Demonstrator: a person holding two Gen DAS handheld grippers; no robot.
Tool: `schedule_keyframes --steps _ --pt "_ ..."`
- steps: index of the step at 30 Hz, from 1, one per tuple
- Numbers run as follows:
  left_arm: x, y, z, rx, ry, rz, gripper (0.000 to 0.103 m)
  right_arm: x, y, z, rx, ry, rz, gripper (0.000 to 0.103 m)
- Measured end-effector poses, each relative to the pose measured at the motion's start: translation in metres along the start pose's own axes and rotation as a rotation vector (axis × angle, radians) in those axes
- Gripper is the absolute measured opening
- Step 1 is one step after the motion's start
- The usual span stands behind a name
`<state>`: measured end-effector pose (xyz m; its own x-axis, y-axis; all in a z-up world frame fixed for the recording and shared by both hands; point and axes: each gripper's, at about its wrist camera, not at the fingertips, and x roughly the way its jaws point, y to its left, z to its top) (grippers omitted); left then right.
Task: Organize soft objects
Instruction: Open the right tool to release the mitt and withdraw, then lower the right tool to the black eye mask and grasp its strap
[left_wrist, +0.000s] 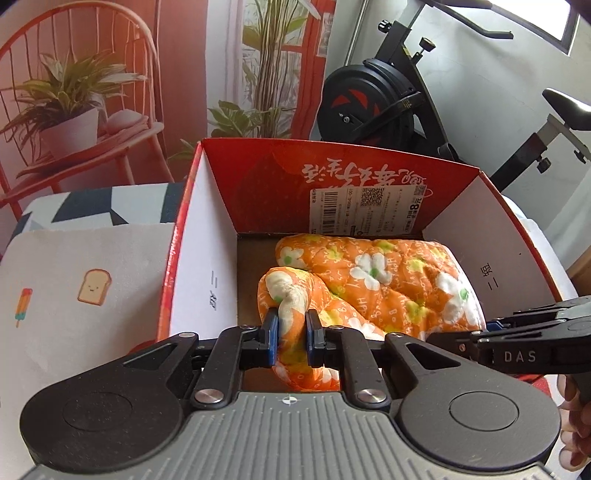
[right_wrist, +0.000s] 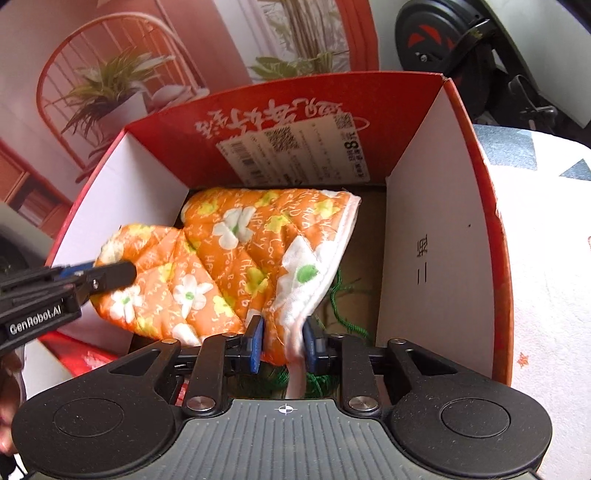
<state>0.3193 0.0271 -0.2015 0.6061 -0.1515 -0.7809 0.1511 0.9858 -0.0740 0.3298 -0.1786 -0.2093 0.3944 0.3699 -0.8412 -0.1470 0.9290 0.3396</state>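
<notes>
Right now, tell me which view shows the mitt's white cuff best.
The right wrist view: the cuff faces the camera along its whole edge, pinched by the right gripper. The left wrist view shows the mitt mostly orange, its cuff barely visible.

Hidden bits around the box

Your oven mitt (right_wrist: 236, 254) covers most of the green string (right_wrist: 345, 295); the near box (left_wrist: 373, 173) wall is cut off, and the label (right_wrist: 295, 151) print is too blurred.

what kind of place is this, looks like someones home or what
Probably a room in a home: an exercise bike stands behind the red box, a patterned cloth covers the surface, and the backdrop shows a chair and plants.
</notes>
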Motion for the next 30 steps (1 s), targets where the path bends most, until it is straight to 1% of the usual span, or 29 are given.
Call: schedule_keyframes --steps 1,2,4,6,9,11,16,19,21,24,30 --pt "-0.003 0.0 0.0 0.002 -0.007 0.004 0.021 -0.002 0.001 -0.001 -0.005 -0.002 -0.004 0.027" --pt "-0.006 0.0 0.0 0.005 -0.016 0.005 0.024 -0.005 0.002 -0.002 -0.011 -0.007 -0.016 0.032" --pt "-0.014 -0.001 0.0 0.012 -0.036 0.013 0.038 -0.013 0.006 -0.003 -0.038 -0.03 -0.055 0.035" --pt "-0.023 -0.003 0.0 0.019 -0.058 0.015 0.042 -0.021 0.01 -0.005 -0.062 -0.048 -0.085 0.045" --pt "-0.039 -0.005 -0.002 0.025 -0.078 0.004 0.042 -0.037 0.015 -0.01 -0.086 -0.085 -0.107 0.051" --pt "-0.051 -0.008 -0.007 0.028 -0.094 -0.008 0.042 -0.05 0.02 -0.014 -0.105 -0.11 -0.118 0.053" --pt "-0.079 -0.008 -0.025 0.009 -0.117 -0.04 0.042 -0.081 0.031 -0.032 -0.147 -0.18 -0.101 0.054" --pt "-0.094 -0.006 -0.041 -0.006 -0.125 -0.063 0.042 -0.098 0.035 -0.048 -0.178 -0.21 -0.086 0.054" --pt "-0.103 -0.005 -0.052 0.001 -0.121 -0.076 0.042 -0.106 0.036 -0.059 -0.194 -0.218 -0.086 0.054" --pt "-0.112 -0.002 -0.069 0.016 -0.112 -0.085 0.042 -0.118 0.038 -0.074 -0.206 -0.252 -0.074 0.055" --pt "-0.115 0.011 -0.101 -0.029 -0.082 -0.095 0.042 -0.122 0.038 -0.105 -0.194 -0.255 -0.032 0.055"
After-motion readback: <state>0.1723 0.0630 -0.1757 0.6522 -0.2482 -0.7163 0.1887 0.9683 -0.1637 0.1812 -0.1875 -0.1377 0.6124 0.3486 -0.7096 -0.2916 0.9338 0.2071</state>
